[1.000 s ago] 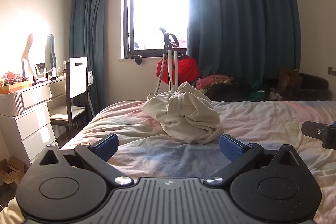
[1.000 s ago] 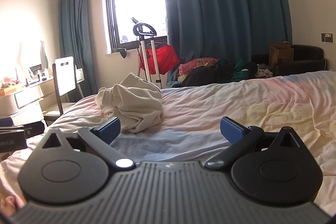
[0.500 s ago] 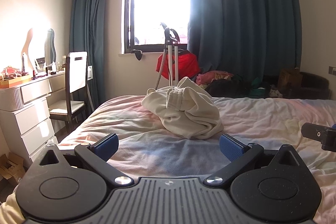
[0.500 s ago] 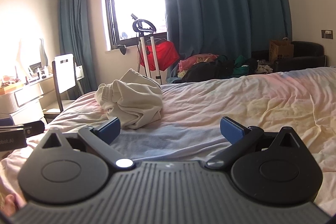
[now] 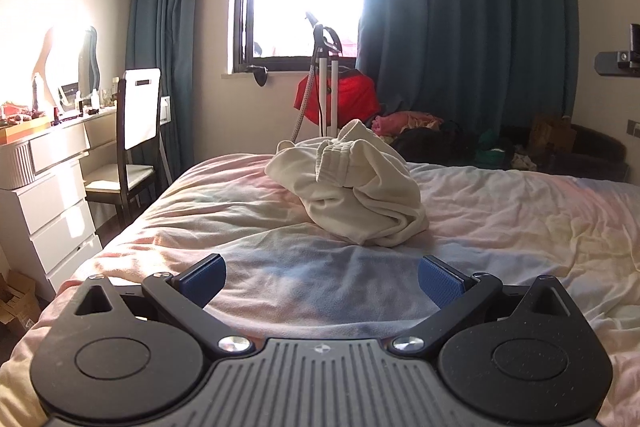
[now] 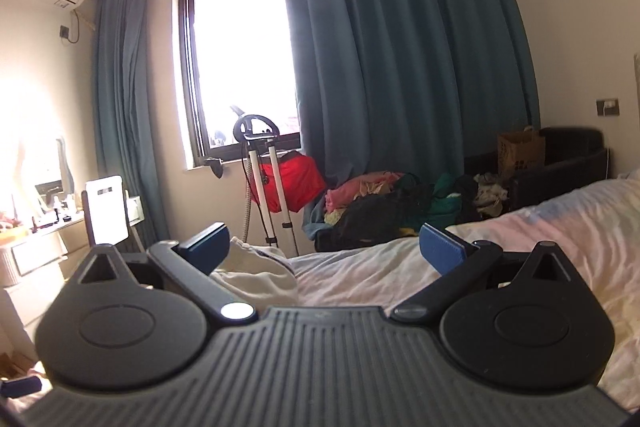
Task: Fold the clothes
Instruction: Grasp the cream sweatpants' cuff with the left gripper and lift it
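The right gripper [image 6: 322, 251] has gone up and tipped back. Its camera now sees much more of the curtain [image 6: 400, 67] and wall, and the white clothes [image 6: 256, 271] sit low, partly hidden behind its left finger. In the left camera, the right gripper [image 5: 618, 61] has jumped from low by the bed [image 5: 500, 219] to high up at the right edge

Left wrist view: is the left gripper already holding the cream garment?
No, the left gripper is open with only bedsheet between its fingers, and the cream garment lies crumpled farther up the bed.
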